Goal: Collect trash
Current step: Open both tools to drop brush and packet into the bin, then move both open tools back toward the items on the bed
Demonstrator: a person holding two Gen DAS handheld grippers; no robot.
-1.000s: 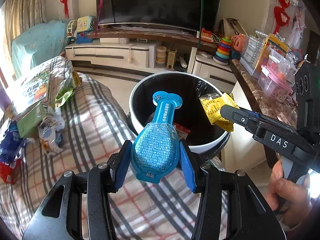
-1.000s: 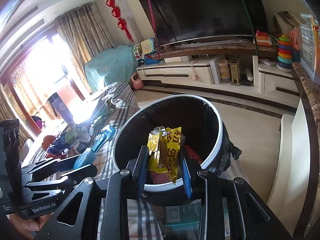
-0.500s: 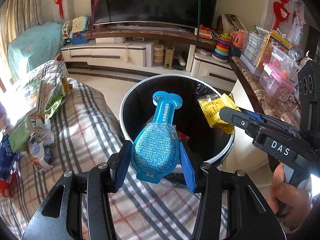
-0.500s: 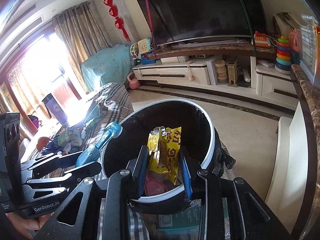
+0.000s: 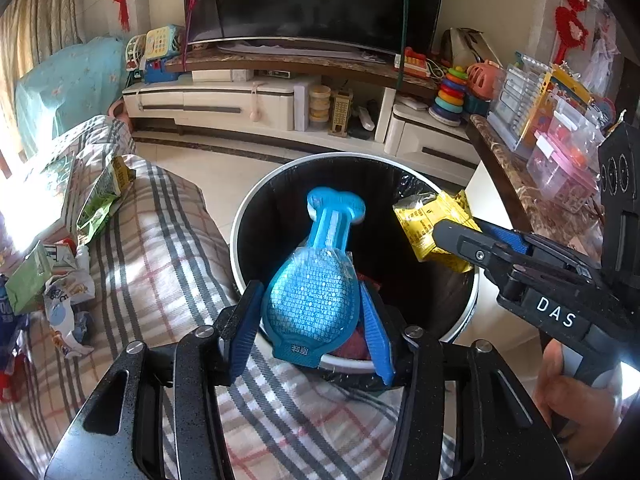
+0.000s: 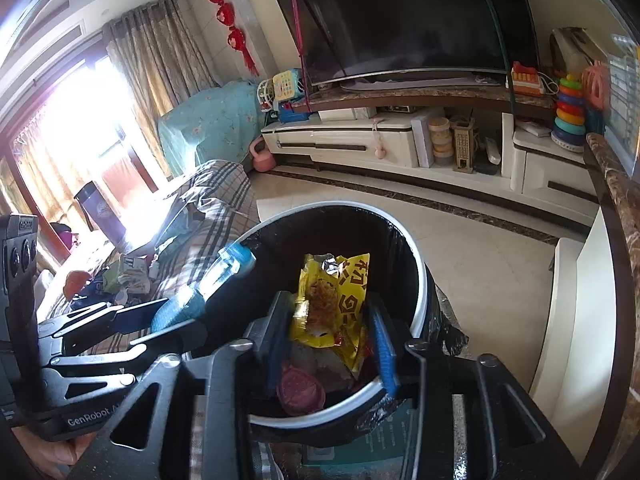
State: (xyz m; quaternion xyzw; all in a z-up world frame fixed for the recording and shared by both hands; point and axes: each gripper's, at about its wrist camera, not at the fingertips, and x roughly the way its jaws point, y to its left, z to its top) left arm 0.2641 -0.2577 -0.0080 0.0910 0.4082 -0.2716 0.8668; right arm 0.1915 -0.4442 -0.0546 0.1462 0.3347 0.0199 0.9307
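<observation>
A round white-rimmed trash bin [image 5: 248, 216] with a black liner stands beside the plaid couch, with some trash inside. My left gripper [image 5: 309, 286] hovers over the bin's near rim. Its jaws are opening, and a blue bulb-shaped packet [image 5: 312, 304] stands between the pads with small gaps on both sides. To the right, my right gripper [image 6: 328, 298] is over the bin [image 6: 420, 280] too. Its jaws are also opening, with a torn yellow snack wrapper [image 6: 344, 300] loose between them. The left wrist view shows the same yellow wrapper [image 5: 424, 224] above the bin's right side.
Several wrappers and cartons [image 5: 60, 272] lie on the plaid cover [image 5: 168, 264] at the left. A marble counter [image 5: 516, 192] with plastic boxes runs along the right. The TV cabinet [image 5: 224, 104] stands across the tiled floor. A hand [image 5: 576, 408] grips the right tool.
Both pairs of jaws have spread apart from the packets they pinched. Both grippers have drifted further over the bin, which now looks nearer and larger.
</observation>
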